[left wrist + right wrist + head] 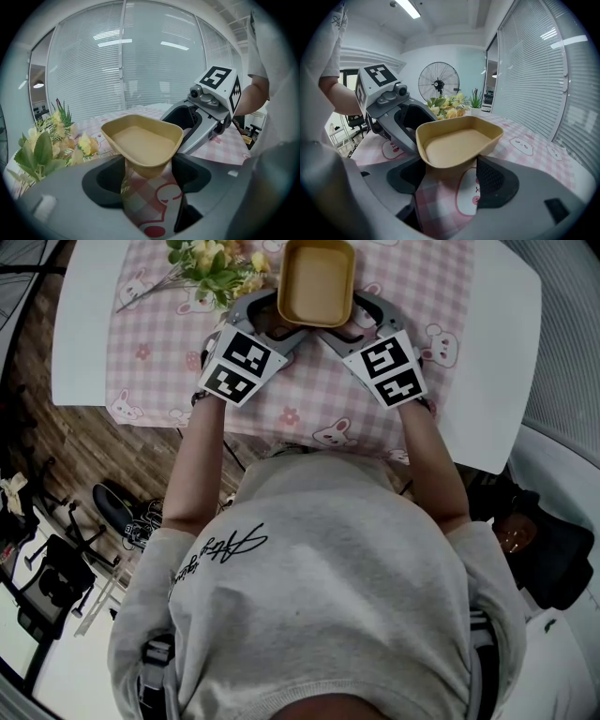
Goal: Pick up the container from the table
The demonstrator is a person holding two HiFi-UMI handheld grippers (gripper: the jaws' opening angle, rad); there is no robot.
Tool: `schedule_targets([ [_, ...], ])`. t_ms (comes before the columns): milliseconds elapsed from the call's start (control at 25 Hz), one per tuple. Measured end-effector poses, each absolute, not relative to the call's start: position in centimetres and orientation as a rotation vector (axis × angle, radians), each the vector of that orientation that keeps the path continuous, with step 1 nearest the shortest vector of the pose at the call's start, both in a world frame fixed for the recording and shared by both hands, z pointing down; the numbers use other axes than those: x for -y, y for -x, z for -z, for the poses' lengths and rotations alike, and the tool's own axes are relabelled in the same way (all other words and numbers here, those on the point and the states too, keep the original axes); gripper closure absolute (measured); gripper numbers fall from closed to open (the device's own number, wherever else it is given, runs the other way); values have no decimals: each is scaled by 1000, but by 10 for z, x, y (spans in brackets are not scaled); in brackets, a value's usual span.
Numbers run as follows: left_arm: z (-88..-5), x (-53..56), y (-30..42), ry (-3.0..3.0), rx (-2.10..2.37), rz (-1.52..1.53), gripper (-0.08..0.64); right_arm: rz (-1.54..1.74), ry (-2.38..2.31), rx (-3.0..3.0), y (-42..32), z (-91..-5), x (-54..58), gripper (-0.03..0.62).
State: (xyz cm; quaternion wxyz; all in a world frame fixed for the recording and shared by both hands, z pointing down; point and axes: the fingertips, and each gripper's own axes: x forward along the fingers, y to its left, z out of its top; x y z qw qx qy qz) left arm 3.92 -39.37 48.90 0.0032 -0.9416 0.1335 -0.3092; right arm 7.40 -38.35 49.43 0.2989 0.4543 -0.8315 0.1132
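An empty tan container [317,282] sits over the pink checked cloth [309,399], caught at its near end from two sides. My left gripper [267,310] grips its near left corner and my right gripper [361,310] its near right corner. In the left gripper view the container [143,143] fills the gap between the dark pads of my left gripper [147,171], with cloth showing beneath it. The right gripper view has the container [457,143] wedged in my right gripper [452,176] the same way. Its base appears clear of the cloth.
A bunch of yellow flowers [211,263] lies on the cloth just left of the container. The white table [80,334] extends past the cloth on both sides. A standing fan [438,84] and window blinds are beyond. Office chairs [47,568] stand on the floor at left.
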Motion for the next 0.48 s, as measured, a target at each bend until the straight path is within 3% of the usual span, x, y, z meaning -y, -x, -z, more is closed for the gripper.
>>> schedule_targets([
  [480,-486,395,-42,2984,-417,956,258,-316,-1220,2226,-76,-492,384,261],
])
